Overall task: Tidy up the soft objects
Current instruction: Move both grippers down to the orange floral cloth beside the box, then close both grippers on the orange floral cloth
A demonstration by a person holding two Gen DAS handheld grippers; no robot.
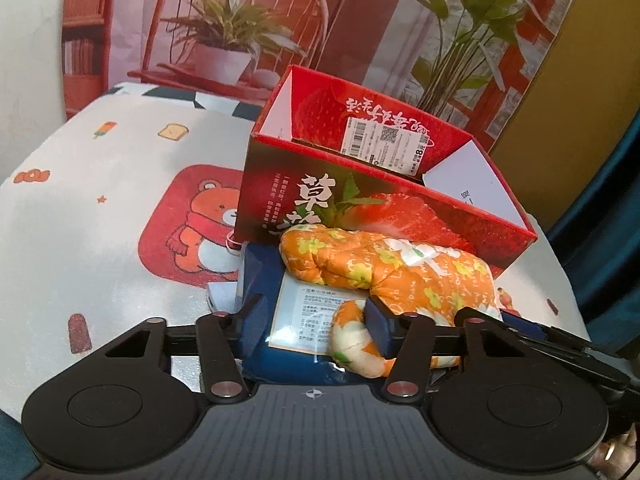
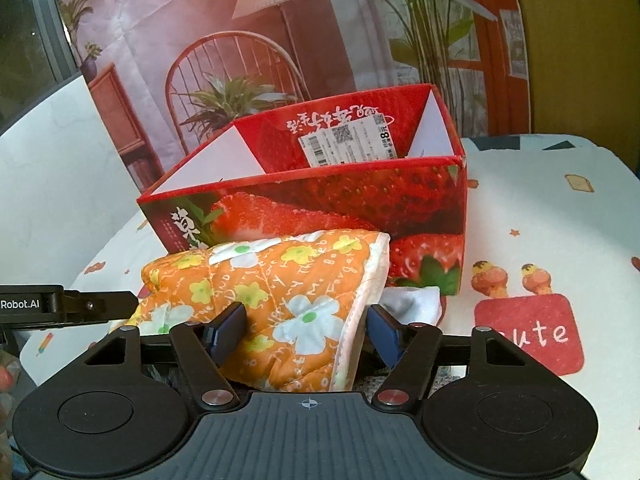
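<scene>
An orange floral oven mitt [image 1: 400,270] lies on a dark blue packet [image 1: 288,344] in front of the red strawberry box [image 1: 380,208]. My left gripper [image 1: 316,318] is open; the blue packet with its white label sits between its fingers, and the mitt's thumb touches the right finger [image 1: 378,326]. In the right wrist view the mitt [image 2: 280,300] lies between the fingers of my right gripper [image 2: 306,330], which stands open around the mitt's cuff end. The box [image 2: 320,200] is open at the top, just behind the mitt. A white cloth [image 2: 412,300] shows beside the mitt.
The table has a white cartoon-print cloth [image 1: 100,208] with a red bear patch. A printed backdrop [image 1: 240,20] of a chair and plants stands behind the box. The other gripper's arm [image 2: 68,306] shows at the left of the right wrist view.
</scene>
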